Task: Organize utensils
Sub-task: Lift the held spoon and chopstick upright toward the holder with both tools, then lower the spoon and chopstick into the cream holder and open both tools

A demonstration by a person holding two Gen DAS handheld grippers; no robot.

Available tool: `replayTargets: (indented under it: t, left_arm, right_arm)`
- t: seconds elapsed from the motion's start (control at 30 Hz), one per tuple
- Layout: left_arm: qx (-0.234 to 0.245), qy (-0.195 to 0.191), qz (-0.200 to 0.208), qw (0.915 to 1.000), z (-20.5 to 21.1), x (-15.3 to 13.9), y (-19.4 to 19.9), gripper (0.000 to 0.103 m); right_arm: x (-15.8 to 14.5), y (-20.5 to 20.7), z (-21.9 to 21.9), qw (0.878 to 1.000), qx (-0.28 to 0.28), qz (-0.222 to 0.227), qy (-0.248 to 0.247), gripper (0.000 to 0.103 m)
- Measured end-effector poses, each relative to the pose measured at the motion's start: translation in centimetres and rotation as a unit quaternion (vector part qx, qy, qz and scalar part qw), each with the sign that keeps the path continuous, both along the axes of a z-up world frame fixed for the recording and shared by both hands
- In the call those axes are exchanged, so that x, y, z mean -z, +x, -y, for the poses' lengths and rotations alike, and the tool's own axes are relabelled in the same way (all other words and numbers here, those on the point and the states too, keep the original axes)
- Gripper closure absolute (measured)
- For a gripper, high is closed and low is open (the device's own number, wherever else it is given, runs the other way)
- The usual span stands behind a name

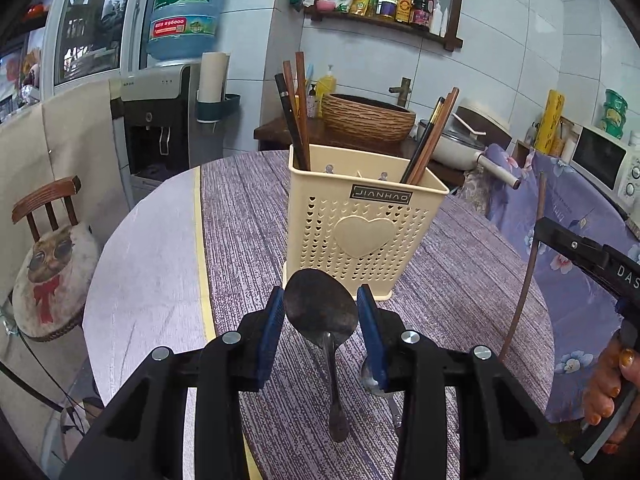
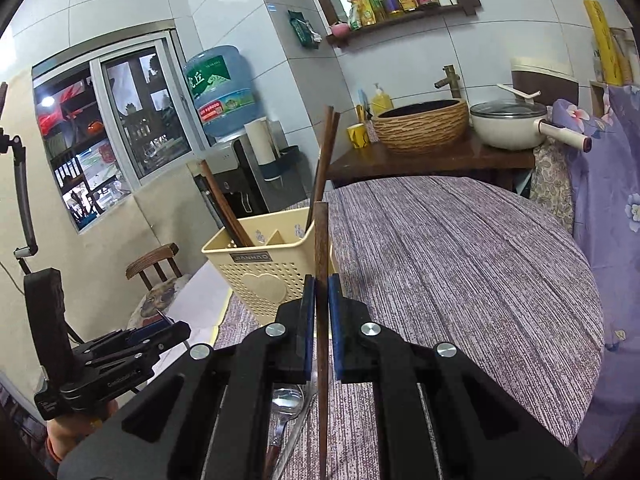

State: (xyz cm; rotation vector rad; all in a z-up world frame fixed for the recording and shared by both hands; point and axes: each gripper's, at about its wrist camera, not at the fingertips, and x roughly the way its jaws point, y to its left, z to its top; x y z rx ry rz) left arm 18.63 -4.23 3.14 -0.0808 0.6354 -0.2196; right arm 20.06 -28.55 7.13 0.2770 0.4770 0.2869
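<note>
A cream utensil holder (image 1: 362, 228) with a heart on its front stands on the table and holds several chopsticks; it also shows in the right wrist view (image 2: 264, 276). My left gripper (image 1: 322, 314) is shut on a dark metal spoon (image 1: 320, 312), bowl up, just in front of the holder. My right gripper (image 2: 321, 314) is shut on a brown wooden chopstick (image 2: 321, 280), held upright to the right of the holder. The right gripper (image 1: 580, 252) and its chopstick (image 1: 528, 276) show at the right in the left wrist view.
A silver spoon (image 2: 286, 404) and other cutlery lie on the purple tablecloth (image 2: 460, 260) near me. A chair (image 1: 52, 264) stands left of the round table. Behind it are a water dispenser (image 1: 160, 120), a basin (image 1: 368, 118) and a pot (image 2: 510, 124).
</note>
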Motion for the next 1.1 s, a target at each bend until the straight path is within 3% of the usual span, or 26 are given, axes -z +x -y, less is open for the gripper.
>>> replayTargets:
  t: [0.67, 0.87, 1.1]
  left_arm:
    - [0.018, -0.016, 0.019, 0.9995, -0.8, -2.8, 0.4, 0.066]
    - [0.038, -0.029, 0.048, 0.9977, -0.7, -6.5, 1.2, 0.066]
    - [0.012, -0.040, 0.117, 0.9922, -0.6, -13.4, 4.5, 0.066]
  right_arm:
    - [-3.7, 0.0, -1.6, 0.998, -0.031, 0.039, -0.031, 0.095]
    - [-6.6, 1.0, -1.8, 0.997, -0.057, 0.054, -0.021, 0.095]
    - [-13.5, 2.7, -3.0, 0.990, -0.046, 0.131, -0.036, 0.095]
